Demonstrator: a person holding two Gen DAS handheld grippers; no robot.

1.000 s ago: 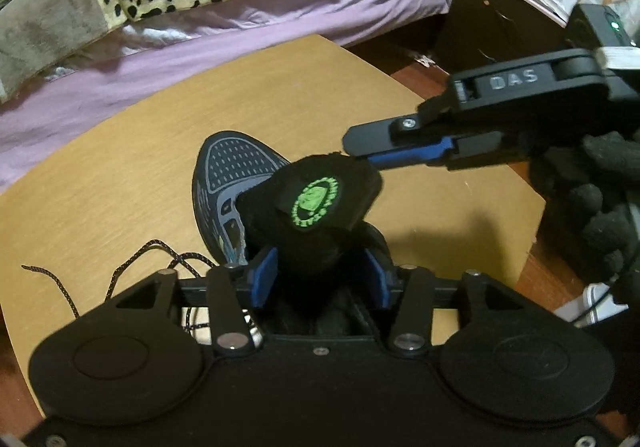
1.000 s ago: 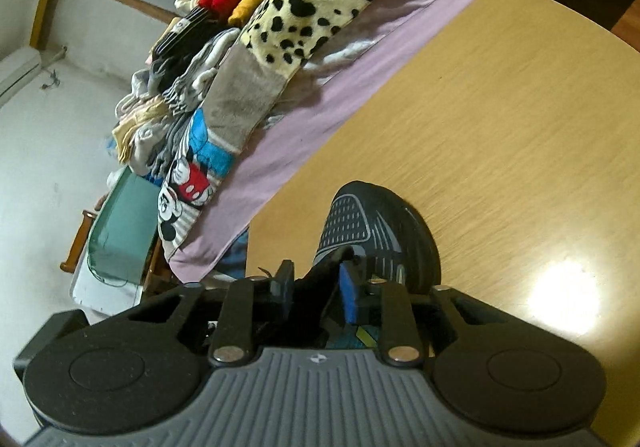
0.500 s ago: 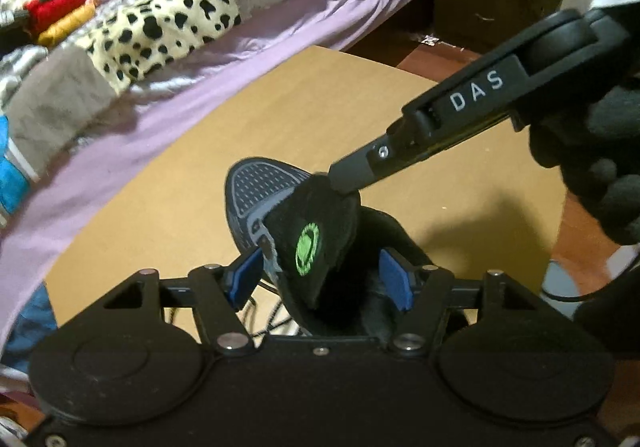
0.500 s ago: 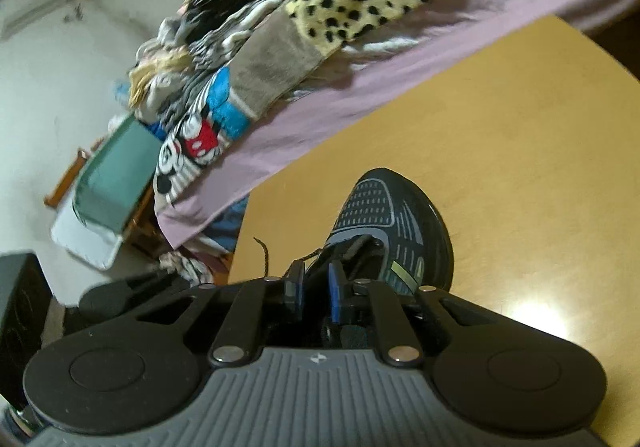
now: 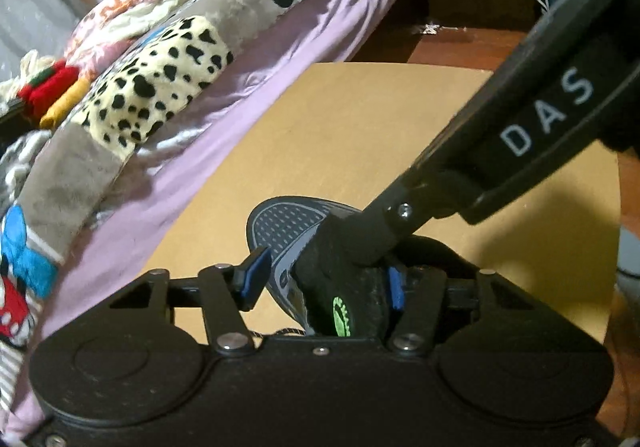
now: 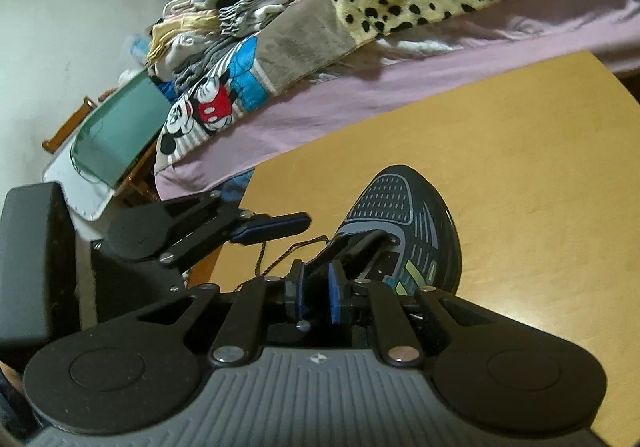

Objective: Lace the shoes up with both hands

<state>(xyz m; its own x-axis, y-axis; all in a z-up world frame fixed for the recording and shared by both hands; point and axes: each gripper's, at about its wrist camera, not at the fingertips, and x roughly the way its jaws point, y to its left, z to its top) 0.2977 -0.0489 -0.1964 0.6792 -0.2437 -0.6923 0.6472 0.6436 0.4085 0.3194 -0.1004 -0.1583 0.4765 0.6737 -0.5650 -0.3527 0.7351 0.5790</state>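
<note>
The dark shoe (image 6: 404,223) lies on the wooden table (image 6: 520,151), toe pointing away from both pairs of fingers. Its black tongue (image 5: 344,271) (the one with the green round logo) stands up between the fingers of the left gripper (image 5: 324,283), nearer the right-hand blue pad than the left-hand one. Those jaws have just been closing yet still stand apart, and neither pad presses on the tongue as far as can be seen.

The right gripper (image 6: 316,293) comes in from the upper right in the left wrist view, slanting down, its tip at the top edge of the tongue. In its own view its jaws sit narrow, pinching that dark tongue edge between the pads. A thin speckled lace (image 6: 280,255) trails loosely left of these fingers, beneath the left gripper's outstretched finger.
</note>
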